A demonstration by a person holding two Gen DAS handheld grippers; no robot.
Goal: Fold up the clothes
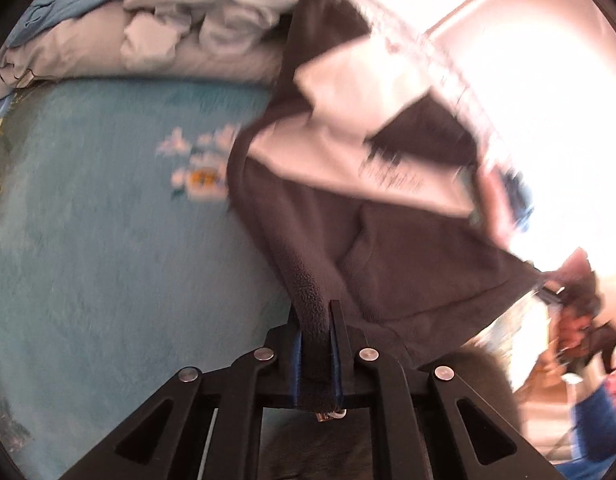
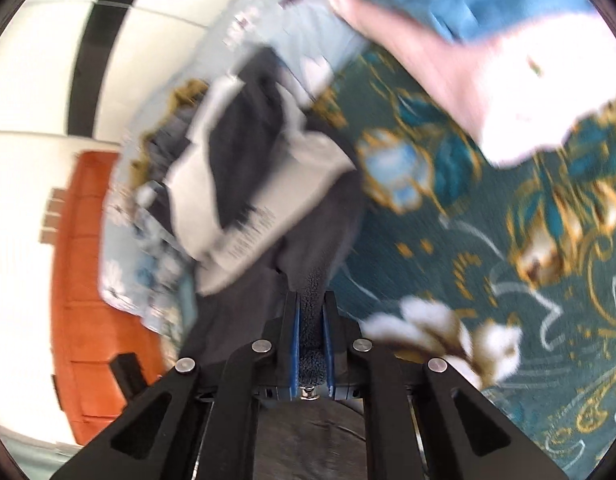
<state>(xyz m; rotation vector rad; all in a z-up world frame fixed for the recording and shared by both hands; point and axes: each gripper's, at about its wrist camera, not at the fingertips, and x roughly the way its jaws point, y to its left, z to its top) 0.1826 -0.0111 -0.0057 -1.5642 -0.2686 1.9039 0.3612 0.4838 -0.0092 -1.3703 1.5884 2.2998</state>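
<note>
A dark grey fleece garment [image 1: 388, 248] with white panels and printed text hangs stretched in the air between both grippers. My left gripper [image 1: 316, 320] is shut on a rolled edge of it. In the right wrist view my right gripper [image 2: 311, 312] is shut on another edge of the same garment [image 2: 244, 168], which hangs away from it. Both views are motion-blurred.
A teal bedspread [image 1: 108, 220] lies below, with gold and white flowers in the right wrist view [image 2: 488, 260]. A heap of pale blue clothes [image 1: 188, 12] sits at its far edge. An orange cabinet [image 2: 88, 280] stands left. A person's bare foot [image 2: 448, 60] rests on the bedspread.
</note>
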